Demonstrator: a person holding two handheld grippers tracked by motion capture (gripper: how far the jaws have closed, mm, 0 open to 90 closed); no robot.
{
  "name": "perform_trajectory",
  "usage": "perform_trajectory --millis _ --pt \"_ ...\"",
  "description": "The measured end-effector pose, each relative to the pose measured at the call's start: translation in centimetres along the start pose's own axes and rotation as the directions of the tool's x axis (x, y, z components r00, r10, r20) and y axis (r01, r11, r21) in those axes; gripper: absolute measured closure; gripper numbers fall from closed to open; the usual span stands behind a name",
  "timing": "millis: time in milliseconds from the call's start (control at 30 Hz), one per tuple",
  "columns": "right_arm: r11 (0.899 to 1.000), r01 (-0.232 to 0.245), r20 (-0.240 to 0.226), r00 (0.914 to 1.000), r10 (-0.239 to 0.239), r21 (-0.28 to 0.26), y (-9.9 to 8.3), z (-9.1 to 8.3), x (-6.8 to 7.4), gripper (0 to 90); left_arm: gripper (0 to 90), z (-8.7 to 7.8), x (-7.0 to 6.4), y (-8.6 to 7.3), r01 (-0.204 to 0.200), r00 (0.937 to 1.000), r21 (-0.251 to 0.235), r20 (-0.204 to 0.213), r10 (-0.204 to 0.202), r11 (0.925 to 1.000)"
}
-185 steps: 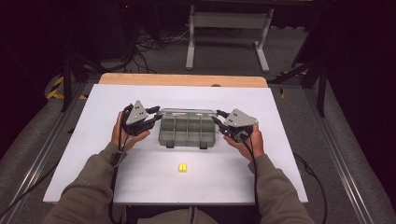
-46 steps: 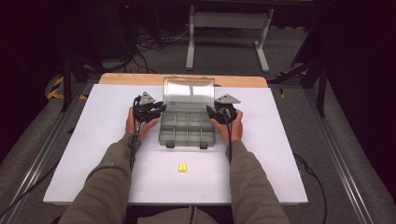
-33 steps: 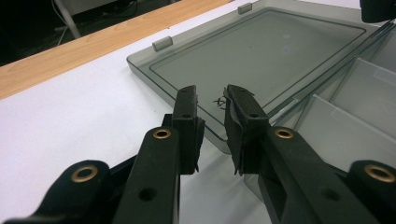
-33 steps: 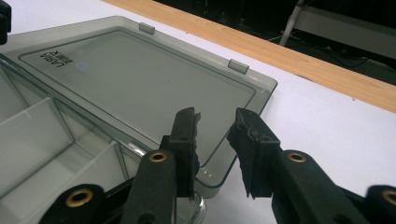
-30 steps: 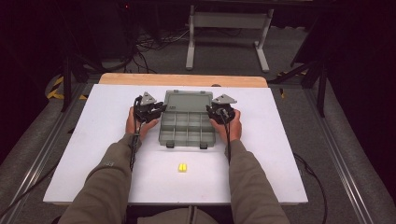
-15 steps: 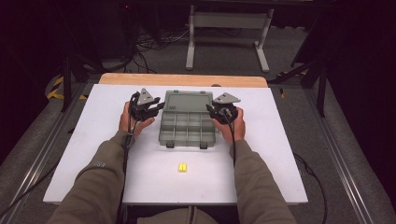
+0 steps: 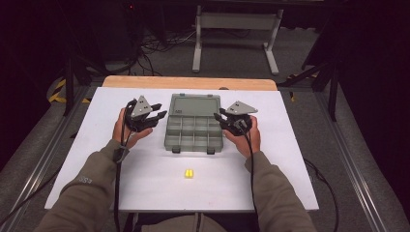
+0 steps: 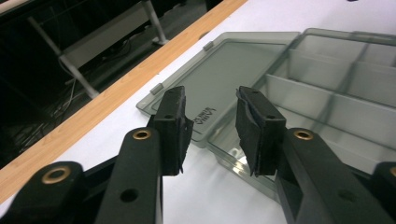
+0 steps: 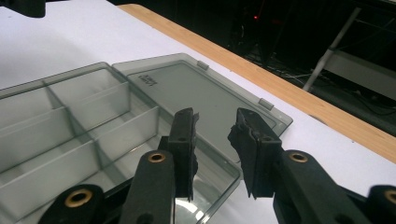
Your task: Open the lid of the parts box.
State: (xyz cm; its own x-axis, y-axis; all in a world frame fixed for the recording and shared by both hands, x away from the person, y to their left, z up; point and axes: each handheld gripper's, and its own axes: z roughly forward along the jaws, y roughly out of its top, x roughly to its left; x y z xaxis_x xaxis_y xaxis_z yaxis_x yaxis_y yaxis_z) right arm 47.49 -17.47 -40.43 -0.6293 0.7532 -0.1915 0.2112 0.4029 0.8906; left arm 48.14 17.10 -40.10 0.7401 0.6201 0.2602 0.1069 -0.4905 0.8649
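High view: a grey compartment box (image 7: 193, 133) lies at the middle of the white table (image 7: 96, 169), its lid (image 7: 195, 104) folded back flat on the tabletop on the far side, toward the wooden edge strip (image 7: 188, 82). The left gripper (image 7: 157, 112) is held just beside the box's left wall, and the right gripper (image 7: 220, 117) just beside its right wall; each is carried by a hand, the left hand (image 7: 124, 133) and the right hand (image 7: 246, 137), with sleeved forearms entering from the bottom edge. A small yellow object (image 7: 188, 173) rests on the table nearer the person, well apart from the box and from both grippers. Left gripper view: the left gripper (image 8: 210, 126) has its jaws parted by a moderate gap with nothing between them; they hang above the corner where the lid (image 8: 224, 79) joins the tray, with the divided compartments (image 8: 345, 93) of the box extending to the right. The pads (image 8: 173, 122) show worn, ragged edges. Whether the jaws touch the box cannot be told. Right gripper view: the right gripper (image 9: 212, 144) likewise has its jaws set moderately apart and empty, poised over the box's edge beside the hinge line; the lid (image 9: 201, 95) lies flat beyond them with two small latch tabs (image 9: 265, 103) on its far rim, and the empty compartments (image 9: 70, 121) spread to the left. The cable (image 7: 251, 169) of the right gripper trails back along the forearm.
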Motion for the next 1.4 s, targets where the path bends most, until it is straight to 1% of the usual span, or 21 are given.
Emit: perform_trajectory --millis 67,200,300,467,633,700,767,800,833,867,900,933,967,1067,1100,1167,1200,1267,1300,1333,1400 --pt "1.0 0.007 -0.013 0.9999 -0.007 -0.006 0.0 -0.4 0.2 68.3 62.5 -0.5 -0.4 -0.1 -0.015 0.9999 -0.002 0.003 0.015 0.9999" --pt "0.999 0.036 -0.032 0.9988 -0.037 -0.012 -0.2 -1.2 0.9 67.9 61.1 -1.5 -1.3 -0.5 -0.024 0.9995 -0.029 0.021 0.024 0.9993" --pt "0.998 0.051 -0.049 0.9974 -0.052 -0.022 -0.6 -2.1 1.5 67.6 59.3 -2.2 -1.9 -0.8 -0.034 0.9991 -0.044 0.022 0.035 0.9984" --pt "0.997 0.058 -0.065 0.996 -0.062 -0.05 -1.0 -3.1 2.1 66.9 56.6 -3.4 -2.8 -1.5 -0.032 0.9989 -0.074 0.032 0.034 0.9967" --pt "0.995 0.078 -0.101 0.9913 -0.084 -0.063 -1.6 -4.1 3.2 64.6 50.9 -4.4 -3.6 -1.9 -0.038 0.9978 -0.097 0.05 0.043 0.9945" --pt "0.992 0.106 -0.118 0.9866 -0.113 -0.061 -2.0 -4.6 4.0 63.1 45.7 -4.6 -4.4 -2.5 -0.045 0.9964 -0.098 0.066 0.052 0.9941" --pt "0.991 0.12 -0.129 0.9836 -0.126 -0.054 -2.3 -4.8 4.3 61.7 41.7 -4.7 -4.9 -2.9 -0.062 0.9955 -0.086 0.065 0.068 0.9943" --pt "0.99 0.13 -0.135 0.9816 -0.136 -0.051 -2.4 -4.9 4.5 61.0 39.3 -4.9 -5.2 -3.1 -0.062 0.9948 -0.084 0.076 0.068 0.9945" --pt "0.99 0.13 -0.135 0.9816 -0.136 -0.051 -2.4 -4.9 4.5 61.0 37.3 -4.9 -5.2 -3.1 -0.062 0.9948 -0.084 0.076 0.068 0.9945" --pt "0.989 0.138 -0.167 0.9752 -0.146 -0.057 -2.8 -5.4 5.0 59.5 35.1 -5.0 -5.8 -3.4 -0.067 0.9933 -0.079 0.089 0.074 0.9947" --pt "0.989 0.138 -0.167 0.9752 -0.146 -0.057 -2.8 -5.4 5.0 59.5 33.2 -5.0 -5.8 -3.4 -0.067 0.9933 -0.079 0.089 0.074 0.9947" --pt "0.989 0.139 -0.173 0.9739 -0.147 -0.055 -2.9 -5.5 5.1 58.6 33.2 -5.1 -6.1 -3.5 -0.093 0.9912 -0.066 0.088 0.099 0.9934" --pt "0.989 0.136 -0.183 0.9726 -0.144 -0.053 -3.1 -5.7 5.2 57.4 31.0 -5.3 -6.3 -3.6 -0.096 0.9903 -0.07 0.094 0.102 0.993" --pt "0.989 0.137 -0.216 0.9656 -0.145 -0.051 -3.5 -6.1 5.7 53.7 27.0 -5.6 -6.7 -3.9 -0.088 0.9894 -0.079 0.109 0.096 0.993" --pt "0.987 0.15 -0.222 0.9622 -0.157 -0.048 -3.7 -6.3 6.0 50.3 25.0 -5.7 -6.9 -4.1 -0.082 0.9895 -0.082 0.112 0.091 0.9933" --pt "0.988 0.148 -0.225 0.9618 -0.155 -0.047 -3.8 -6.3 6.0 49.0 24.7 -5.8 -7.1 -4.5 -0.072 0.9888 -0.078 0.125 0.081 0.9943" --pt "0.99 0.136 -0.256 0.9565 -0.141 -0.038 -4.0 -6.2 6.2 44.1 22.8 -6.0 -7.3 -4.9 -0.081 0.9866 -0.073 0.136 0.09 0.9941" --pt "0.991 0.133 -0.265 0.9546 -0.137 -0.033 -4.1 -6.2 6.3 42.5 21.9 -6.2 -7.4 -5.2 -0.075 0.9864 -0.071 0.141 0.084 0.9946" --pt "0.991 0.132 -0.283 0.9503 -0.13 -0.015 -4.4 -6.0 6.5 35.9 20.5 -6.5 -7.6 -5.8 -0.071 0.9858 -0.067 0.148 0.08 0.9952" --pt "0.991 0.134 -0.293 0.9473 -0.129 -0.003 -4.5 -5.8 6.7 34.9 19.0 -6.5 -7.6 -5.8 -0.071 0.9858 -0.067 0.148 0.08 0.9952" --pt "0.989 0.149 -0.325 0.936 -0.135 0.019 -4.6 -5.7 7.0 34.9 17.2 -7.0 -7.8 -6.9 -0.071 0.9833 -0.043 0.165 0.077 0.9966"
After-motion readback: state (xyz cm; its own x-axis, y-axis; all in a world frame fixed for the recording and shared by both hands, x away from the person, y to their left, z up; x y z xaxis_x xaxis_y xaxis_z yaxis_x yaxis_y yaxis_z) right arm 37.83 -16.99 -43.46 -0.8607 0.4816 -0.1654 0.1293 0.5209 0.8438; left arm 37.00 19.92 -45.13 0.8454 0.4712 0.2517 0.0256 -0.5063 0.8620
